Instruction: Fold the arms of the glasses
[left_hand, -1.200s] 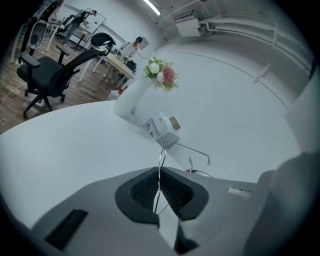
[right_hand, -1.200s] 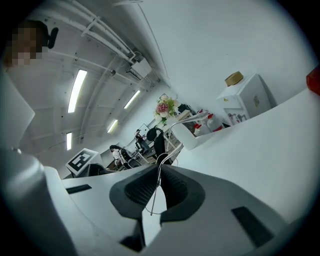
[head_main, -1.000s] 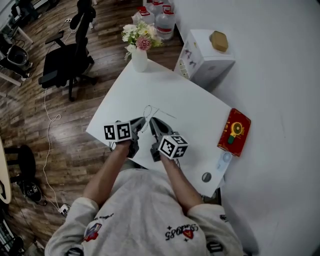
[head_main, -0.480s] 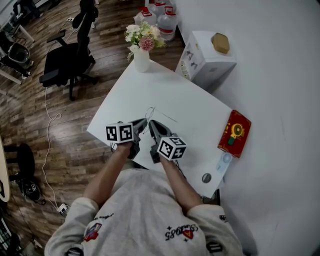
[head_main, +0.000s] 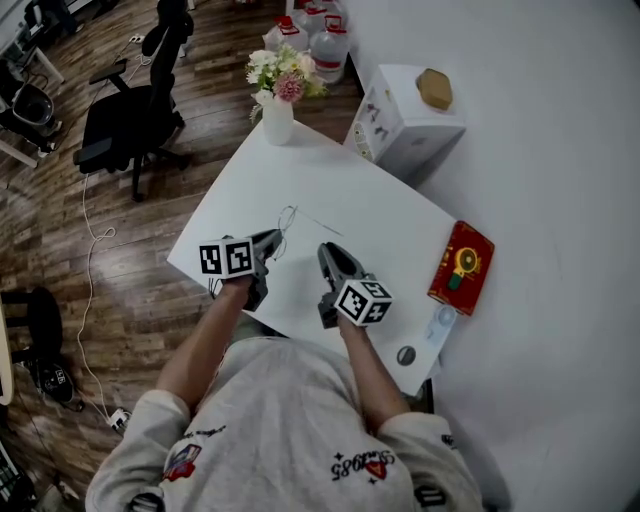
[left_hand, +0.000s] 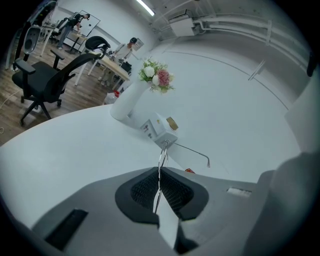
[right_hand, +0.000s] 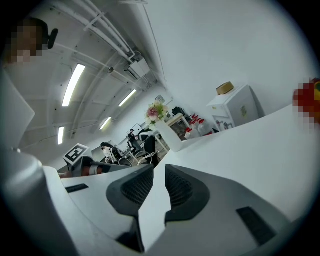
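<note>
Thin wire-framed glasses (head_main: 288, 220) lie over the white table (head_main: 390, 225), just past my left gripper (head_main: 272, 241). In the left gripper view the left gripper (left_hand: 159, 176) is shut on the glasses' wire frame (left_hand: 162, 156), and one arm (left_hand: 193, 149) sticks out to the right with its bent tip free. My right gripper (head_main: 330, 254) hovers over the table to the right of the glasses, apart from them. In the right gripper view the right gripper (right_hand: 159, 172) has its jaws opening, with a narrow gap and nothing between them.
A white vase of flowers (head_main: 277, 105) stands at the table's far corner. Beyond it are a white box (head_main: 405, 110) and water bottles (head_main: 320, 35). A red box (head_main: 460, 265) and a small round object (head_main: 405, 354) sit at the right edge. An office chair (head_main: 130, 120) stands left.
My right gripper has pulled away to the right from the glasses and the left gripper, and its jaws have parted a little. The left gripper keeps its hold in place.
</note>
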